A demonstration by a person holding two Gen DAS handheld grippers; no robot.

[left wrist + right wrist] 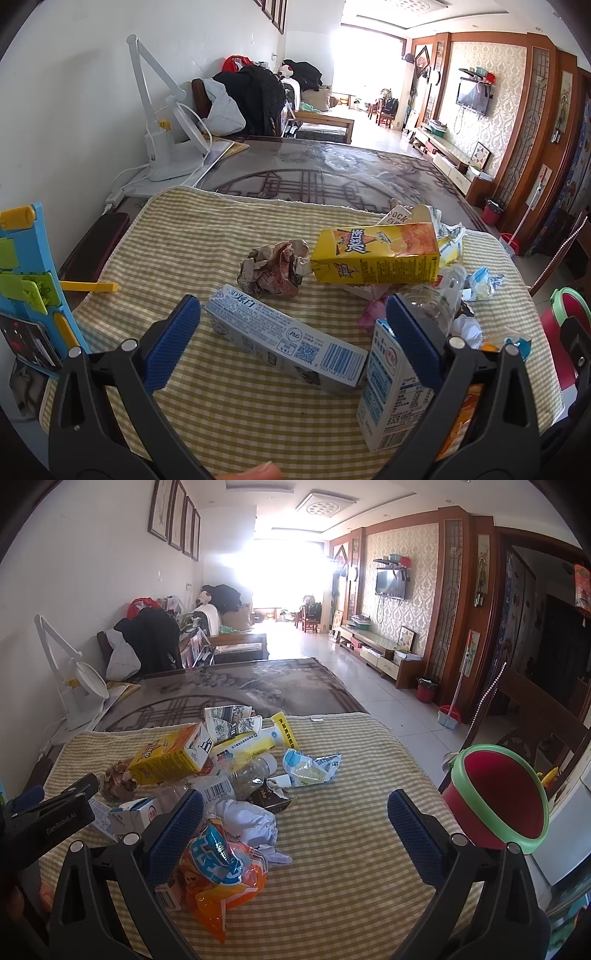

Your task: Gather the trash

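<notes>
Trash lies on a yellow checked cloth. My left gripper is open; a white-blue toothpaste box lies between its fingers, and a small milk carton stands by the right finger. Beyond are crumpled paper, a yellow tea carton and a clear bottle. My right gripper is open and empty above the cloth. An orange snack wrapper and white crumpled paper lie by its left finger. A red bucket with a green rim stands at the right.
A white desk lamp and fan stand at the back left by the wall. A blue toy board stands at the left edge. The dark glass table extends beyond the cloth. The left gripper body shows at the left.
</notes>
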